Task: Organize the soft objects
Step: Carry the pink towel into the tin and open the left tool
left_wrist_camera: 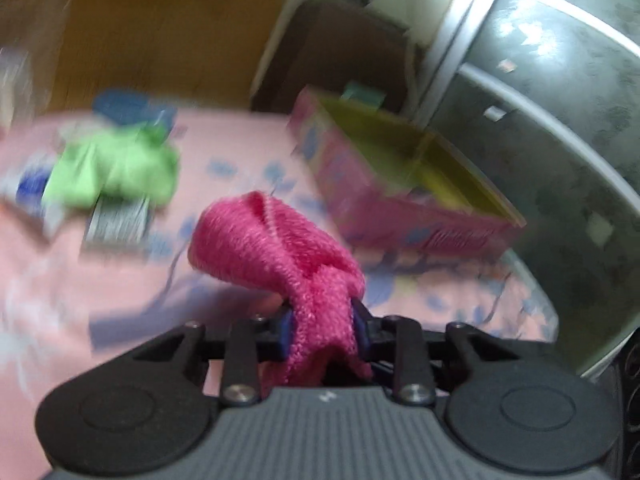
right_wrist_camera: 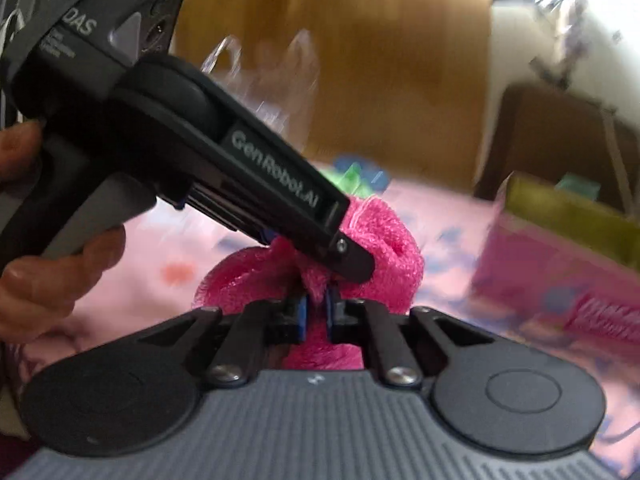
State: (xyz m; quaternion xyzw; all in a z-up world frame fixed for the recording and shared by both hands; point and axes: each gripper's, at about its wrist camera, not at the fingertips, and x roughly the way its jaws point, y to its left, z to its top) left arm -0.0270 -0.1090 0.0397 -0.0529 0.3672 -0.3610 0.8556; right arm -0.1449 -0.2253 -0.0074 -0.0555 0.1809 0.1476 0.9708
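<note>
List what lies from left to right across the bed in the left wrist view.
Green cloth → pink knitted cloth pinched in the left gripper → pink box with a yellow inside, all over the pink floral bedsheet.

Each gripper has a grey ribbed housing flanked by two round black discs, black linkage bars pinned with silver screws, and blue pads on its fingers. The left gripper (right_wrist_camera: 320, 258) carries white "GenRobot.AI" lettering along its black side and a grey handle, wrapped by bare fingers (right_wrist_camera: 60, 268).
</note>
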